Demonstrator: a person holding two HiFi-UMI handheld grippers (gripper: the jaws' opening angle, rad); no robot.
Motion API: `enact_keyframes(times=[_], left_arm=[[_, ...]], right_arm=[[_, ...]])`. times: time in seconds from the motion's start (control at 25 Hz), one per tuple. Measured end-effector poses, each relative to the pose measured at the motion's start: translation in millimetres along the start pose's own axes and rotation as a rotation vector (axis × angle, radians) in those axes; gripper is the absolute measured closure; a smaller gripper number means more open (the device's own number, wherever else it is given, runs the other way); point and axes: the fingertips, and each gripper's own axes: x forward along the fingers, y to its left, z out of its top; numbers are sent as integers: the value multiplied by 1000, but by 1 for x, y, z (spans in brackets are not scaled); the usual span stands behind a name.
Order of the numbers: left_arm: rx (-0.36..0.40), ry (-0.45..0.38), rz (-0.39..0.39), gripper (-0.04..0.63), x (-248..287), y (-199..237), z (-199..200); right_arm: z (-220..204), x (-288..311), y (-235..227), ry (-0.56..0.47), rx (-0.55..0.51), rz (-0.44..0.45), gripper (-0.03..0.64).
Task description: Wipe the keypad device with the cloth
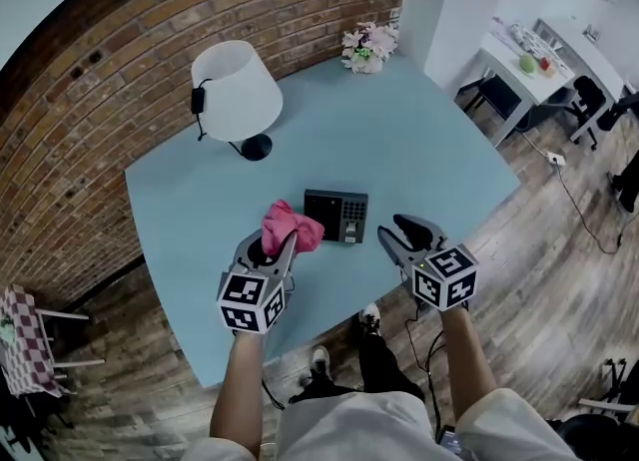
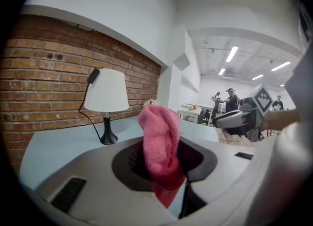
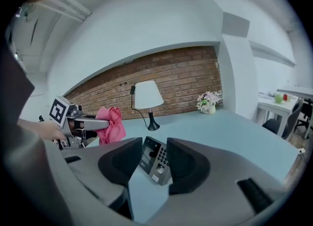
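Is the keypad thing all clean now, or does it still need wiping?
Not clean yet, it looks like. Done: the pink cloth is picked up, pinched in the left gripper. In hand: the cloth is held in the air beside the keypad device, not on it. The right gripper is open and empty, near the device. Left: all the wiping.

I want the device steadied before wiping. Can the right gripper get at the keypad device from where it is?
Probably yes: the right gripper has its jaws apart and the keypad device straight ahead, with only bare table between them. The cloth is at the device's far side.
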Motion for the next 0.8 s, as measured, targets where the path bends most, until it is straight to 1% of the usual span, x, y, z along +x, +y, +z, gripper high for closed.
enact_keyframes(times=[0.24, 0.48, 0.64, 0.8], left_arm=[[-23, 2, 24, 460, 38, 12, -9], [-55, 20, 35, 460, 63, 24, -19], [-48, 48, 31, 460, 74, 30, -28], [-50, 58, 20, 460, 84, 37, -31]], right_arm=[[-21, 45, -29, 57, 18, 44, 420], [-46, 84, -45, 125, 48, 112, 410], [-55, 101, -56, 136, 113, 147, 410], [-60, 116, -61, 141, 143, 193, 394]])
